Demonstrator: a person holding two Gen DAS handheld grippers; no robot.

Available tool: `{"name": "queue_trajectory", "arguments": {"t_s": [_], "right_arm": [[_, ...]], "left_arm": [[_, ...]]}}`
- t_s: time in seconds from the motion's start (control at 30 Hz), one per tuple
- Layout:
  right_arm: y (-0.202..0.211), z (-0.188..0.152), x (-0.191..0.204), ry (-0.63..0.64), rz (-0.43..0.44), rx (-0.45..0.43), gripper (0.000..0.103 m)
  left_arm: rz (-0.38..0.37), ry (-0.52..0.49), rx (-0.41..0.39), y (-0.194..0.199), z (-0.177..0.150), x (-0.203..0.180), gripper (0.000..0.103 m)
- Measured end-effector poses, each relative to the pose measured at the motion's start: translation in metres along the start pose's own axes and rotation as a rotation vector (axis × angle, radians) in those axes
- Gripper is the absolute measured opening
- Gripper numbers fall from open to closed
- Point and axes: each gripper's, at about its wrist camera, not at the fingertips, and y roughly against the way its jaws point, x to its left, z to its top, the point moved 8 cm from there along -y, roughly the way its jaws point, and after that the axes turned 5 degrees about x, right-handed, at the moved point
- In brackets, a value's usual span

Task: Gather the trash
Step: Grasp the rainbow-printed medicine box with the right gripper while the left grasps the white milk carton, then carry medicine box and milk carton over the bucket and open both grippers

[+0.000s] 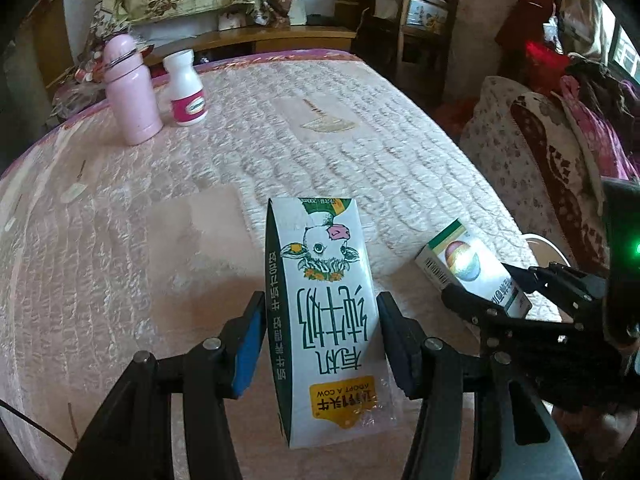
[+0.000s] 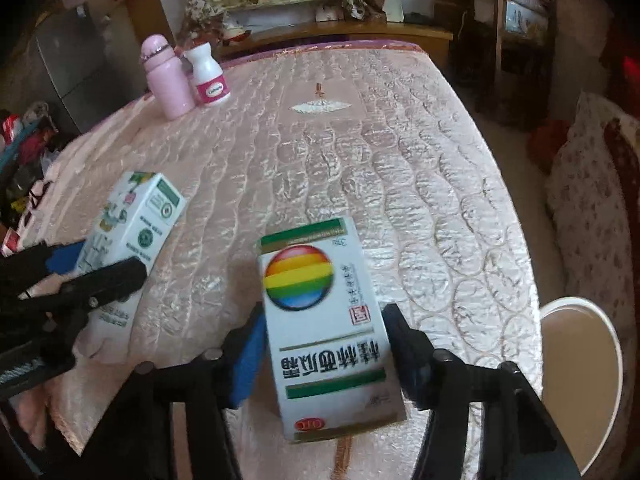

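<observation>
A white milk carton [image 1: 322, 312] with a cow picture sits between the pads of my left gripper [image 1: 322, 340], which is shut on it above the pink quilted mattress [image 1: 280, 128]. The carton also shows in the right wrist view [image 2: 132, 220]. My right gripper [image 2: 324, 356] is shut on a white medicine box [image 2: 324, 320] with a rainbow ball logo. That box and the right gripper also show at the right of the left wrist view [image 1: 468, 264].
A pink bottle [image 1: 130, 92] and a white pill bottle [image 1: 186, 88] stand at the mattress's far left corner. A white bin rim [image 2: 580, 360] lies beside the mattress's right edge. A patterned cushion [image 1: 540, 152] is on the right.
</observation>
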Motion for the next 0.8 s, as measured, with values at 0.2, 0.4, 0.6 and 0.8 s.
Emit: {"name": "queue_trajectory", "arguments": {"t_s": [0.2, 0.4, 0.6, 0.8], "right_arm": [[0.037, -0.015, -0.018, -0.035, -0.043, -0.071, 0.058], [0.073, -0.032, -0.061, -0.141, -0.085, -0.113, 0.058], [0.1, -0.047, -0.098, -0.227, -0.131, -0.14, 0.058], [0.122, -0.071, -0.138, -0.34, -0.165, -0.164, 0.058]], "left_arm": [[-0.053, -0.039, -0.003, -0.002, 0.009, -0.035, 0.056], [-0.102, -0.079, -0.002, -0.003, 0.013, -0.073, 0.056], [-0.142, -0.139, -0.005, -0.001, 0.015, -0.116, 0.056], [-0.169, -0.198, -0.012, 0.002, 0.017, -0.152, 0.056]]}}
